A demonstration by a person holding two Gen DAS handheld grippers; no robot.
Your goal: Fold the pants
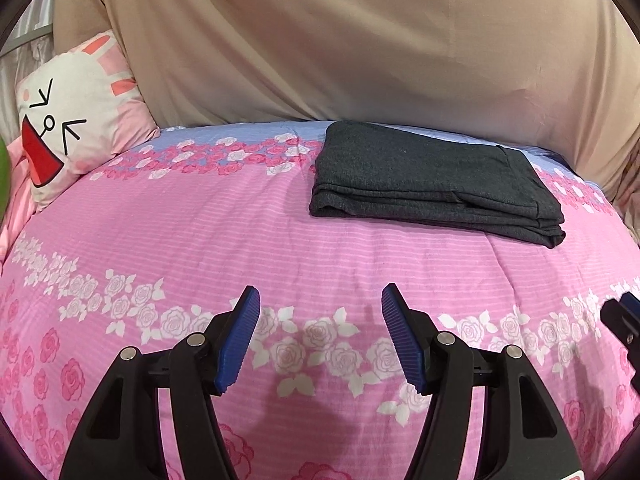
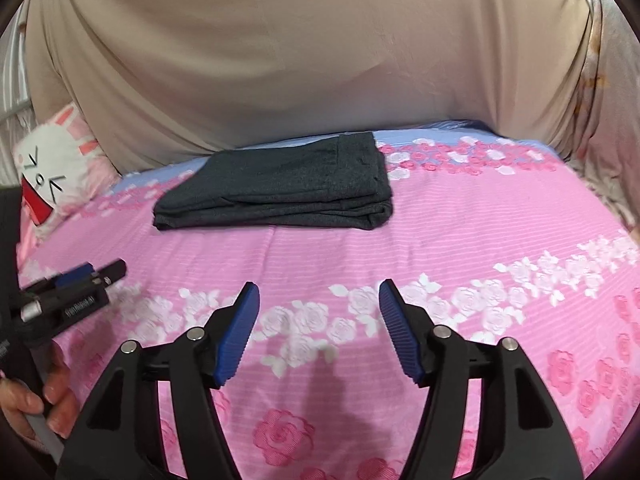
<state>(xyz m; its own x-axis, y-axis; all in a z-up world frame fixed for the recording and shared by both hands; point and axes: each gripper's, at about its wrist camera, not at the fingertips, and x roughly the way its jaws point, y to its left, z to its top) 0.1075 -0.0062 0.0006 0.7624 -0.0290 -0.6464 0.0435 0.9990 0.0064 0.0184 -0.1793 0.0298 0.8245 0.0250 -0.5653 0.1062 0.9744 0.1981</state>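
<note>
Toward the far edge of the bed (image 1: 200,240), close under the beige drape (image 1: 360,40), the pants (image 1: 432,184) lie already folded into a thick dark-grey rectangle on the pink rose-print cover. Its long axis runs side to side, parallel with that far edge, and its stacked fold edges face the grippers. A rabbit-face pillow (image 1: 76,112) sits at the far left corner, well apart from the bundle. Both grippers hover over the near part of the bed, short of the cloth and touching nothing. The left gripper (image 1: 320,300) is released, jaws spread and empty — the bundle lies ahead and to its right. The right gripper (image 2: 319,298) is likewise spread and empty, with the bundle ahead and slightly left, so it looks a little nearer in line. By this view the folding seems finished.
</note>
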